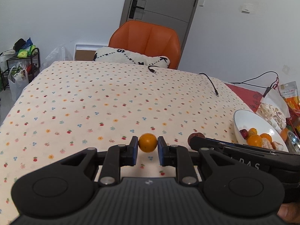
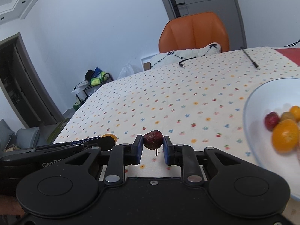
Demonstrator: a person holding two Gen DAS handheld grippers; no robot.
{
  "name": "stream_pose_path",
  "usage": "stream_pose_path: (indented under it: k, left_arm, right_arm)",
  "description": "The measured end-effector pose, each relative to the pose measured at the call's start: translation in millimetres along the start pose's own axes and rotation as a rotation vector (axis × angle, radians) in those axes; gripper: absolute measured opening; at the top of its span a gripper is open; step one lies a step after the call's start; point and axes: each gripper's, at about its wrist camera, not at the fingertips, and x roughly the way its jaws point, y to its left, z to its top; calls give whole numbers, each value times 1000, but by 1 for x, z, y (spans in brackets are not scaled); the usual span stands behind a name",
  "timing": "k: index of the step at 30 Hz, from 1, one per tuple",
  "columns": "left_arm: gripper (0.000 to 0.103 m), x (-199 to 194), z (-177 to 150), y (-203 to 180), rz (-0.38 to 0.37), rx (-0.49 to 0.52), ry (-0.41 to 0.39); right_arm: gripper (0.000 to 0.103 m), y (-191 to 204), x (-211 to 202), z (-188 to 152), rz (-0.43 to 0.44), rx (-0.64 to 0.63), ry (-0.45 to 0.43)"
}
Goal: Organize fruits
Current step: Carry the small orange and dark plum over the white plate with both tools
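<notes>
Two grippers | left gripper (image 1: 148,143) clamps orange fruit (image 1: 147,142) | right gripper (image 2: 153,140) clamps dark-red fruit (image 2: 153,139), possibly hawthorn

- Our left tongs (image 1: 148,142) point forward, level, their blue pads (image 1: 134,148) pressed against the two sides of a small orange fruit (image 1: 148,142) at their tips.
- Our right tongs (image 2: 153,139) sit just beside the left ones, blue pads (image 2: 139,149) closed onto a dark red fruit (image 2: 153,139), stem hanging down.
- A bit of thumb (image 1: 288,212) shows at the lower right corner of the left view.
</notes>
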Motion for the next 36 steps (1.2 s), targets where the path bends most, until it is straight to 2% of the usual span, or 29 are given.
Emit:
stream_pose_path:
  k: [36]
  left_arm:
    - [20,-14,-7,-88,-177,90,-30]
  right_arm:
    - [21,-58,-107,-13,-169,64,-152]
